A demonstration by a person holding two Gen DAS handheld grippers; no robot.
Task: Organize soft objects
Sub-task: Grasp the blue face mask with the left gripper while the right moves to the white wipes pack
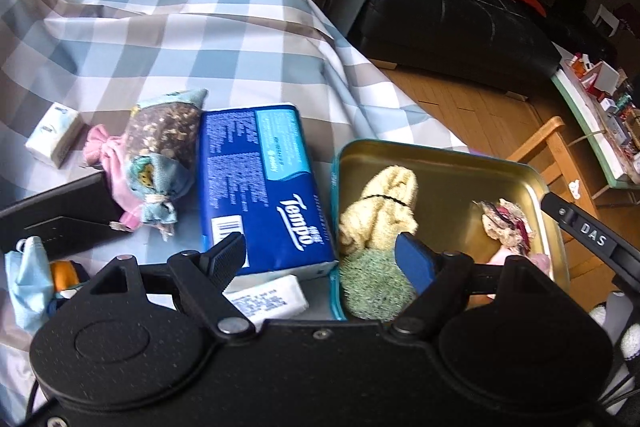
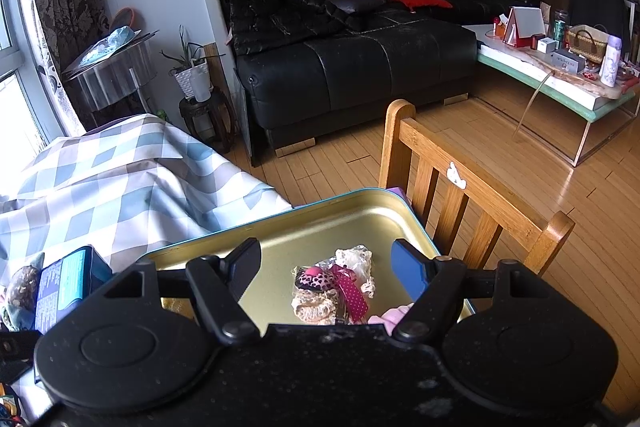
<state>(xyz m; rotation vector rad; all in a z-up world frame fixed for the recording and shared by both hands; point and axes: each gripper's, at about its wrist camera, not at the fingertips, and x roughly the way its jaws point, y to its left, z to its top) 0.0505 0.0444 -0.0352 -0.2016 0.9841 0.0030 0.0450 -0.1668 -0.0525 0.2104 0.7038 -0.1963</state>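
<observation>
1. Checked tablecloth (image 1: 168,39) in blue, grey and white covers the work surface; black sofa (image 2: 360,67) and wood floor lie far behind, wooden chair (image 2: 472,195) stands just right of the tin.
2. Far left on the cloth: small white tissue pack (image 1: 54,137), lying flat, apart from the rest.
3. Pink cloth (image 1: 106,155) next, bunched, touching and partly under the patterned sachet (image 1: 162,155), which lies lengthwise with tied ends.
4. Near left edge: light blue face mask (image 1: 26,279), crumpled, beside an orange item too hidden to name.
5. Blue Tempo tissue pack (image 1: 264,183) lies flat between sachet and tin, close by the tin's left wall.
6. Small white packet (image 1: 268,301) sits near, just under the Tempo pack's near end.
7. Left gripper (image 1: 320,263) hovers over the Tempo pack's near end and the tin's near-left corner, jaws spread wide, nothing between them.
8. Gold tin tray (image 1: 440,163) with teal rim holds a yellow fuzzy sock (image 1: 384,207), a green fuzzy item (image 1: 372,283) near it, and a lace and leopard-print bundle (image 2: 332,291) on the right side.
9. Right gripper (image 2: 326,267) hangs above the lace bundle, jaws apart, holding nothing.
</observation>
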